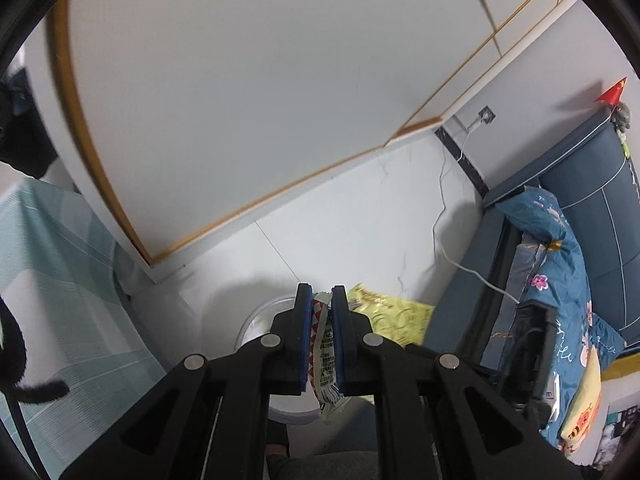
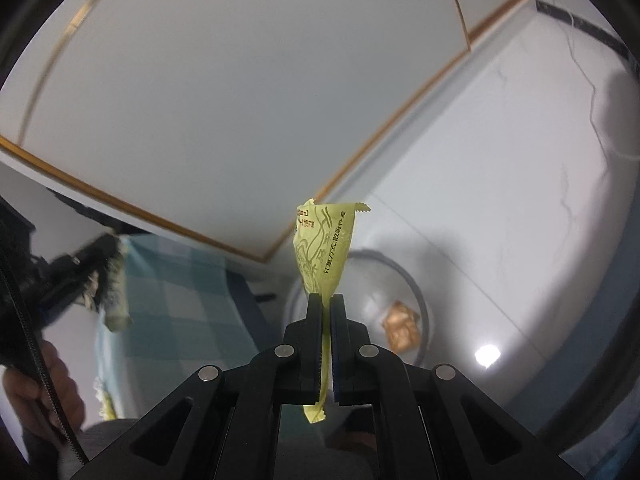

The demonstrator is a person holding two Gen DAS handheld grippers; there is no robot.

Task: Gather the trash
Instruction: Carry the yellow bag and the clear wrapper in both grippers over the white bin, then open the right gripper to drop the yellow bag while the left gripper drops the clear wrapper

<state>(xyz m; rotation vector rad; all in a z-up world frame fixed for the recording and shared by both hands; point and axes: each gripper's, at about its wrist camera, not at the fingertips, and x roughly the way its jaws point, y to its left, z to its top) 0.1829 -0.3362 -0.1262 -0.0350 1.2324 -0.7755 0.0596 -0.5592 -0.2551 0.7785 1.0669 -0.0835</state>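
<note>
Right wrist view: my right hand-held gripper (image 2: pixel 326 300) pinches a yellow wrapper (image 2: pixel 324 248); next I'd drop it into the clear bin (image 2: pixel 420 292), I reckon.

A white tiled floor (image 1: pixel 340 220) is seen. A round clear bin (image 2: pixel 416 284) is stood on it near the wardrobe's corner, and a yellow wrapper (image 1: pixel 396 314) is laid just beside the bin.

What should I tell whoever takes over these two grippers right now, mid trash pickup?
Left gripper: shut on a red-and-white wrapper.
Right gripper: shut on a yellow wrapper.
Clear bin sits on the white floor below both; a brown crumpled piece already lies inside.
Left: drop both wrappers into the bin.
</note>
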